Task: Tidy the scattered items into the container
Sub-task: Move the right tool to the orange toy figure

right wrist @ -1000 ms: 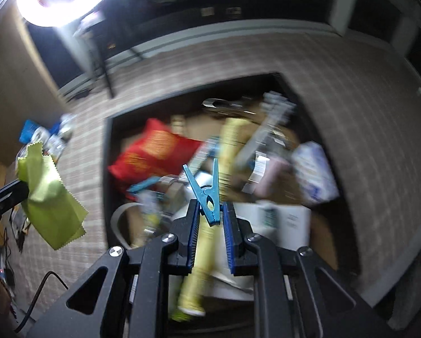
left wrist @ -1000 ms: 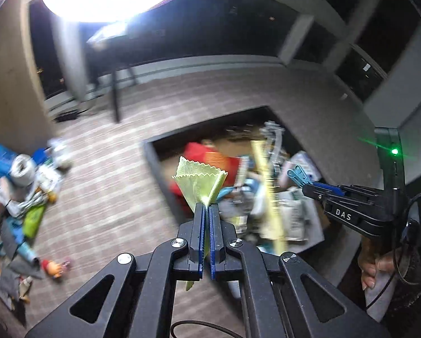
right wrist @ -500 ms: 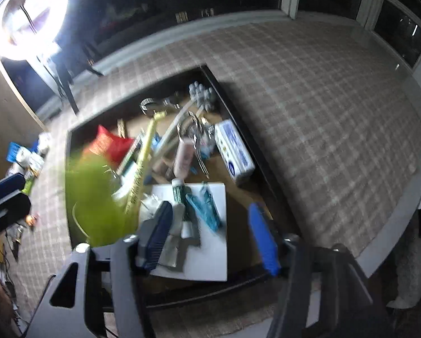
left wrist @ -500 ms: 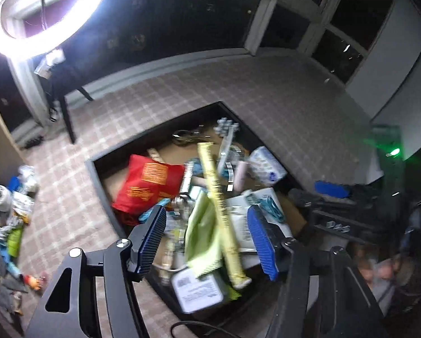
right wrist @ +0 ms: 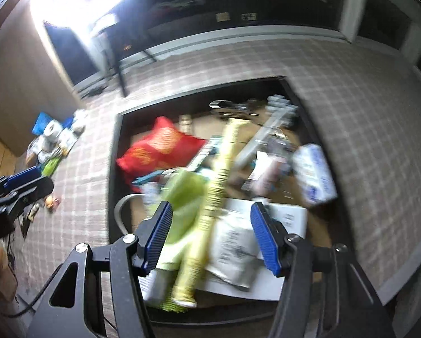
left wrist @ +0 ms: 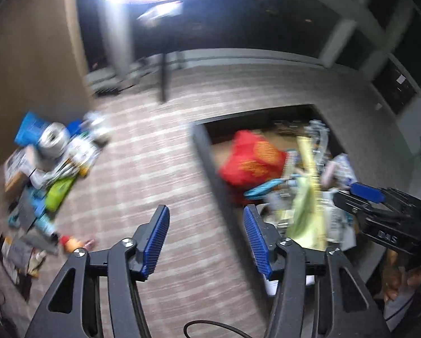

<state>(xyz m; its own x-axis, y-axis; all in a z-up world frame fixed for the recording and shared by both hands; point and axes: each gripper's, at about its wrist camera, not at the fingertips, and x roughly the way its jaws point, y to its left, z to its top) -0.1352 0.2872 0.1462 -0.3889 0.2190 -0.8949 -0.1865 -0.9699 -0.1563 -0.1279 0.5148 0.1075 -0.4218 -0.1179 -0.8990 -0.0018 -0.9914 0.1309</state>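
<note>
The dark open box [left wrist: 202, 140] sits on the checked carpet, full of items: a red snack bag [left wrist: 249, 160], a long yellow packet [right wrist: 221, 174] and the light green cloth [right wrist: 182, 194], which lies loose among them. My left gripper [left wrist: 205, 211] hovers over the carpet just left of the box rim; its jaws are closing with nothing between them. My right gripper [right wrist: 211, 208] stands open above the box's near end, empty. The scattered items [left wrist: 49, 163] lie in a pile at the far left. Motion blur hides small things in the box.
A small red and yellow toy [left wrist: 72, 242] lies on the carpet nearest the left gripper. A ring light on a dark stand [left wrist: 162, 76] rises behind the carpet. A wooden wall borders the pile. A person's hand [left wrist: 393, 281] holds the right gripper.
The left gripper let go of the green cloth into the box and swung left toward the pile. The right gripper dropped the blue clothespin into the box and now stands open.
</note>
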